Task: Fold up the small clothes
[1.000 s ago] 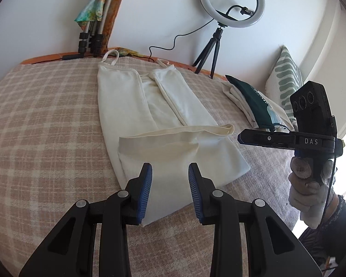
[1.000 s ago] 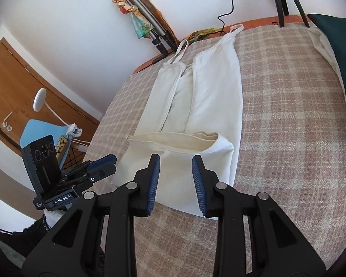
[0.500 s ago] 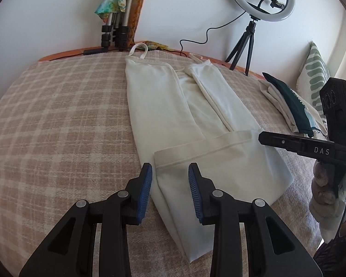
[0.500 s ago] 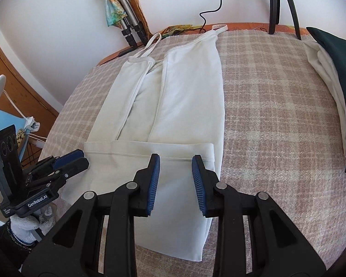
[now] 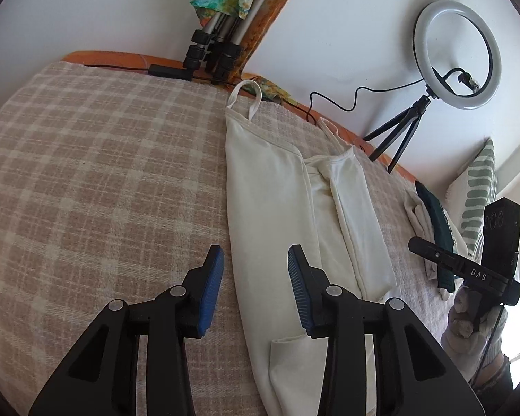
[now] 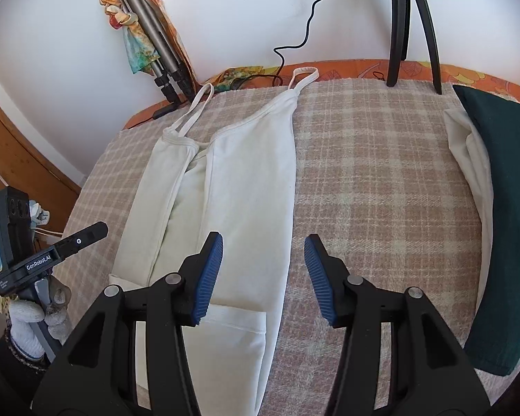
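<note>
Support surface: a bed covered by a beige and cream checked woven blanket, with an orange patterned edge along the wall side.
Far left corner: a folded grey metal tripod with a multicoloured cloth tied to it leans on the white wall.
Left gripper: black two-finger frame with blue ribbed pads; its jaws have just been opening and stand apart with nothing gripped; the left pad hangs over bare blanket and the right pad over the garment's left margin. In the right wrist view this gripper shows at the left edge of the bed, held by a hand in a white knitted glove.
Task garment: a cream strappy camisole top of soft knit fabric lies flat along the middle of the blanket, both long sides turned inward, two thin straps reaching toward the far edge, the hem doubled back at the near edge.
Right gripper: same build; its jaws have just been opening and stand wide and empty; the left pad is over the garment's right panel, the right pad over bare blanket.
Far right corner: a white ring lamp on a small black tripod.
Right edge: a dark green folded cloth lying on a cream folded cloth.
</note>
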{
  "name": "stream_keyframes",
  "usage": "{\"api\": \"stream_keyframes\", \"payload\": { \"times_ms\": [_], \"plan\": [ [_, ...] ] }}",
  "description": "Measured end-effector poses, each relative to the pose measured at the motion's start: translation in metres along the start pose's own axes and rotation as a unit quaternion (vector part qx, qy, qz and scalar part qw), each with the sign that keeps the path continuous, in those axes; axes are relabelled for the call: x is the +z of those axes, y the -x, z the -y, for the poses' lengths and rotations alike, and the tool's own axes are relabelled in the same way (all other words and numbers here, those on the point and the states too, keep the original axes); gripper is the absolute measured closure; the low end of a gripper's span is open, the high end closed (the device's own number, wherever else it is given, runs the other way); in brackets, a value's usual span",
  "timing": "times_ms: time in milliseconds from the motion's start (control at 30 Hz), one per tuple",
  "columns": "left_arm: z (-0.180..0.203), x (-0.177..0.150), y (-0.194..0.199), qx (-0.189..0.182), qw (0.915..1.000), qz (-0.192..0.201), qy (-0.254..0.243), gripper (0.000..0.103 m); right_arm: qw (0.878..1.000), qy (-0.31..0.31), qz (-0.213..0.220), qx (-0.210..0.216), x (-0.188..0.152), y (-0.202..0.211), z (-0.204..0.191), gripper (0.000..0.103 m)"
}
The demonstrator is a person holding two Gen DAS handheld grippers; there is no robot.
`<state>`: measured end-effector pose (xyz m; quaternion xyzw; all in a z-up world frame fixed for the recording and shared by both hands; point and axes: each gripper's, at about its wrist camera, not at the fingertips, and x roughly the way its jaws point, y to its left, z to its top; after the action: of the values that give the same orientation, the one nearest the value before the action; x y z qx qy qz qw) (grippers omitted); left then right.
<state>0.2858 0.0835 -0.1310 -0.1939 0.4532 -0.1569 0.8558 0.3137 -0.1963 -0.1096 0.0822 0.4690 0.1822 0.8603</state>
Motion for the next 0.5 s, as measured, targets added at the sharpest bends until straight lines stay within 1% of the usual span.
{"api": "stream_keyframes", "payload": {
  "times_ms": [67, 167, 233, 367, 500],
  "plan": [
    [-0.007, 0.012, -0.012, -0.007, 0.9998, -0.011, 0.017, 0.066, 1.000, -0.008, 0.002, 0.007, 0.012, -0.005, 0.010, 0.051],
    [-0.009, 0.030, -0.030, -0.004, 0.9995, -0.030, 0.009, 0.066, 0.998, -0.047, -0.004, 0.037, 0.029, -0.021, 0.031, 0.051],
    [-0.007, 0.038, -0.039, -0.009, 0.9994, -0.034, 0.000, 0.066, 0.997, -0.065, -0.009, 0.049, 0.041, -0.034, 0.042, 0.051],
    [-0.008, 0.048, -0.054, -0.032, 0.9988, -0.037, 0.005, 0.066, 0.994, -0.073, -0.011, 0.077, 0.061, -0.054, 0.052, 0.051],
    [-0.010, 0.057, -0.065, -0.051, 0.9982, -0.032, 0.007, 0.066, 0.995, -0.058, -0.016, 0.074, 0.079, -0.077, 0.049, 0.051]
  ]
}}
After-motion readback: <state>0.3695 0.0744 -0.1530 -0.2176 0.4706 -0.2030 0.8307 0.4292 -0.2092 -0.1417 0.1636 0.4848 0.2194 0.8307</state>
